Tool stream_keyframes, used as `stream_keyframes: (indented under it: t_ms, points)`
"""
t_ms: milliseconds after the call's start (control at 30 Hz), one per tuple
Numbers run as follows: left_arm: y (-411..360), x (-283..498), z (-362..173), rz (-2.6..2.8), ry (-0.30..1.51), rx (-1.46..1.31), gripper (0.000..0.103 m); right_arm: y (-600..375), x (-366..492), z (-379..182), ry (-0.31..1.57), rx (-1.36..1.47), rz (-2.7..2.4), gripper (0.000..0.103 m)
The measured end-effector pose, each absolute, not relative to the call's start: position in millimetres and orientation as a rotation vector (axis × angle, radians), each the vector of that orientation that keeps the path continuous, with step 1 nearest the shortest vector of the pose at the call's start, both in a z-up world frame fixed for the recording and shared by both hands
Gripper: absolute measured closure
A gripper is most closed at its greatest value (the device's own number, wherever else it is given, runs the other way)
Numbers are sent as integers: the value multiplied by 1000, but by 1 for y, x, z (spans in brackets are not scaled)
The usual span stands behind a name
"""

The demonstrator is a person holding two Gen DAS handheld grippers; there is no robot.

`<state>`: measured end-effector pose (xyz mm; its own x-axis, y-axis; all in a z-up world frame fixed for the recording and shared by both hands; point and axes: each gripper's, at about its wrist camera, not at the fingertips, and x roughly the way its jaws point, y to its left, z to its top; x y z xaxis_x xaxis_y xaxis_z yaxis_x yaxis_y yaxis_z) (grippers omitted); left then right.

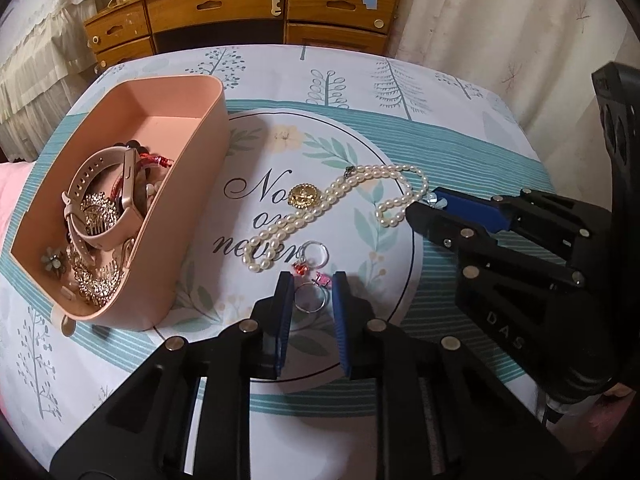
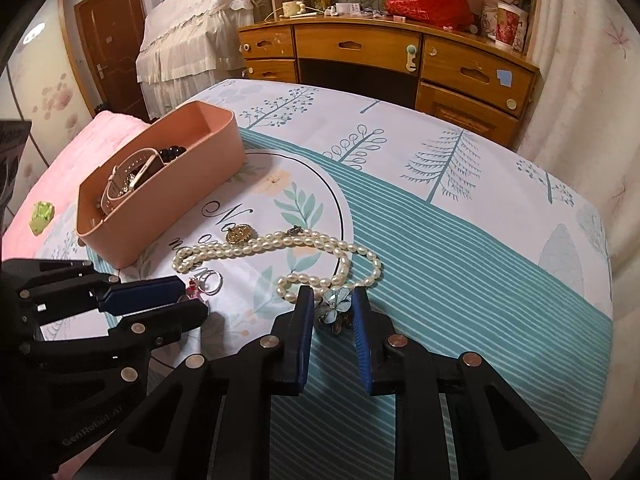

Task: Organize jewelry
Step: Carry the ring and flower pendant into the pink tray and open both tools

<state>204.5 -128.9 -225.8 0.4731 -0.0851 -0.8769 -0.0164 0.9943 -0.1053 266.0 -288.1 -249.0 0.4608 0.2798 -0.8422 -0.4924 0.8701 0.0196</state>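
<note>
My left gripper [image 1: 312,280] is shut on a silver ring [image 1: 310,300] with small pink and red charms, low over the cloth. A second silver ring [image 1: 316,252] lies just beyond it. My right gripper [image 2: 332,292] is shut on a pale blue flower brooch [image 2: 334,306] beside the end of a pearl necklace [image 2: 280,246]. A round gold brooch [image 1: 303,197] rests on the pearls. The pink box [image 1: 192,184] at the left holds a pink watch [image 1: 104,200], sparkly combs and other pieces. In the left wrist view the right gripper [image 1: 426,203] enters from the right.
A printed cloth [image 2: 440,240] with trees and teal stripes covers the table. A wooden dresser [image 2: 360,48] stands behind the far edge, curtains to the right. A pink blanket [image 2: 80,148] with a small green item [image 2: 42,216] lies left of the box.
</note>
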Motion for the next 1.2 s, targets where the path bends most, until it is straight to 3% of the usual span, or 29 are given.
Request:
stream_keyframes:
  t_ms: [733,1200]
  points:
    - [-74,162,-210,-98,1069,-168,86,-259,224,-242,1093,-46,466,85]
    - [16,145,-175,-68,1068,-132,86,-184,211,-193,1041,72,485,85]
